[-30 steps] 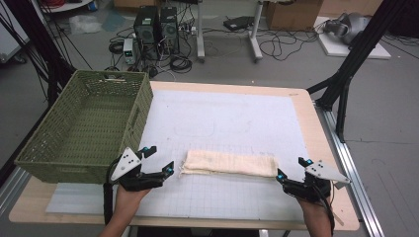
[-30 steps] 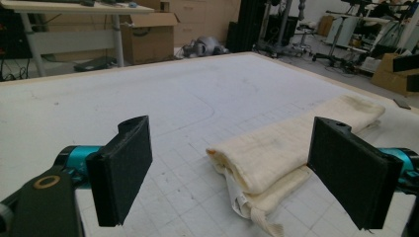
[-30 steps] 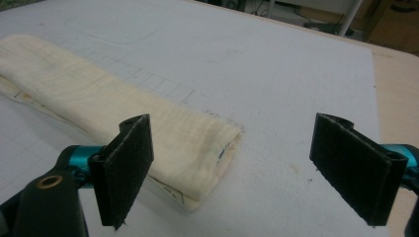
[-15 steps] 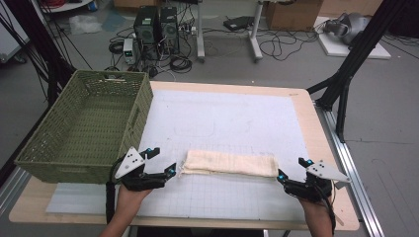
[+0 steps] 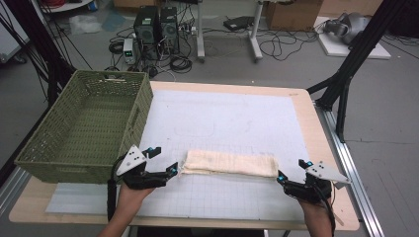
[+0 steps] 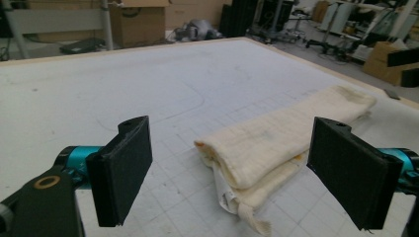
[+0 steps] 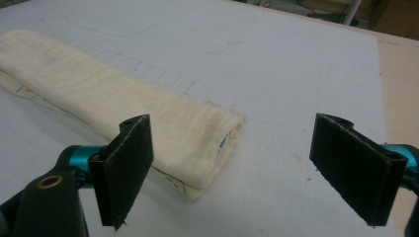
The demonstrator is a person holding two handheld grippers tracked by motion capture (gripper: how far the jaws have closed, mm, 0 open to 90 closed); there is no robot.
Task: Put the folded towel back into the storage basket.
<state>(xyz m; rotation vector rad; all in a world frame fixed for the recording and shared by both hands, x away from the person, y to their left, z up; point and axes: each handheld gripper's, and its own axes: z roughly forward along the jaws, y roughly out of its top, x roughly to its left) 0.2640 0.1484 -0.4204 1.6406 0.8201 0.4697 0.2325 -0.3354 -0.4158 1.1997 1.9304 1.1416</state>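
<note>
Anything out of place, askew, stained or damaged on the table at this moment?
Nothing serious. The folded cloth lies flat between the open left gripper and right gripper. Its left end is loosely folded, with layers and a small tag hanging out, and faint yellowish stains show near the fold. The green basket overhangs the table's left edge.

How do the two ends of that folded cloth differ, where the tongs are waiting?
The folded cloth's left end looks loose: layers gape and a corner hangs out. Its right end is a neat, rounded fold. The left tongs sit closer to their end than the right tongs to theirs. Both tongs are open, touching nothing.
</note>
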